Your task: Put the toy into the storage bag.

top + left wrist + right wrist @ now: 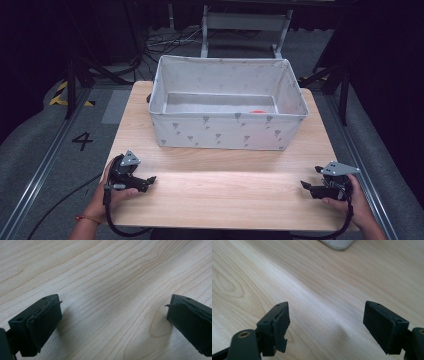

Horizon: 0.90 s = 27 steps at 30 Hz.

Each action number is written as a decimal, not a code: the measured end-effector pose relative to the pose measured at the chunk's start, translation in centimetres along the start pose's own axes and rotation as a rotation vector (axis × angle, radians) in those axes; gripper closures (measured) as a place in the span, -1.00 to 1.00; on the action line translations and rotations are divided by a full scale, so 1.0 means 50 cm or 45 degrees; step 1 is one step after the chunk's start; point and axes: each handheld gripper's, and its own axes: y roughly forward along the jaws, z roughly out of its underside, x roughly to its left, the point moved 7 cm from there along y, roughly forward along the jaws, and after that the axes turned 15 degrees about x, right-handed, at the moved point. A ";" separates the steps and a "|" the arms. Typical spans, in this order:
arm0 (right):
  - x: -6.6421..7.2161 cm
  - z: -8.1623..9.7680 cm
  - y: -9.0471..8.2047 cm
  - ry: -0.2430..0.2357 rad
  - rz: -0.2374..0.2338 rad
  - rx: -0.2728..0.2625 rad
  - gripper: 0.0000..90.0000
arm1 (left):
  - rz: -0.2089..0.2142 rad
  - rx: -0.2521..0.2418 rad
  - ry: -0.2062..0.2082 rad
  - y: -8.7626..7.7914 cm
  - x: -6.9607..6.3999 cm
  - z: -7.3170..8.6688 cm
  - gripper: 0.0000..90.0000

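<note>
Across the pale wooden worktop (pixel 225 195) in front of you, the far half carries a large grey fabric bin (pixel 227 132) printed with small dark motifs, its open top facing up. It sits square to you, probably so either hand can reach over its near wall. Down on its floor, toward the right, lies a small red object (pixel 258 111); its shape is too small to tell. Nearer you, the wood is bare. At the near left corner your left gripper (pixel 146 181) rests low over the wood, its jaws spread wide with nothing between them. At the near right corner your right gripper (pixel 306 186) mirrors it, jaws likewise parted and empty. Both point inward and sit well apart from the bin, which reads as a ready posture before reaching in.
</note>
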 end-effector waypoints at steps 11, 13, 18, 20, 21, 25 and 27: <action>-0.003 0.051 0.010 0.147 -0.113 -0.075 -0.56 | -0.002 0.000 0.002 0.000 0.000 0.000 -1.00; -0.003 0.052 0.009 0.147 -0.116 -0.073 -0.56 | -0.001 0.003 -0.003 0.000 0.000 0.001 -1.00; -0.003 0.052 0.009 0.148 -0.115 -0.074 -0.56 | -0.002 0.001 -0.015 0.000 -0.001 0.001 -1.00; -0.003 0.052 0.009 0.147 -0.115 -0.074 -0.56 | -0.003 0.002 -0.016 0.000 -0.002 0.001 -1.00; -0.002 0.052 0.009 0.147 -0.115 -0.073 -0.56 | -0.004 0.002 -0.016 0.000 -0.001 0.001 -1.00; -0.002 0.052 0.009 0.147 -0.115 -0.074 -0.56 | -0.008 0.000 -0.024 -0.001 -0.002 0.002 -1.00; -0.002 0.052 0.009 0.147 -0.114 -0.074 -0.56 | -0.012 0.000 -0.027 -0.001 -0.002 0.002 -1.00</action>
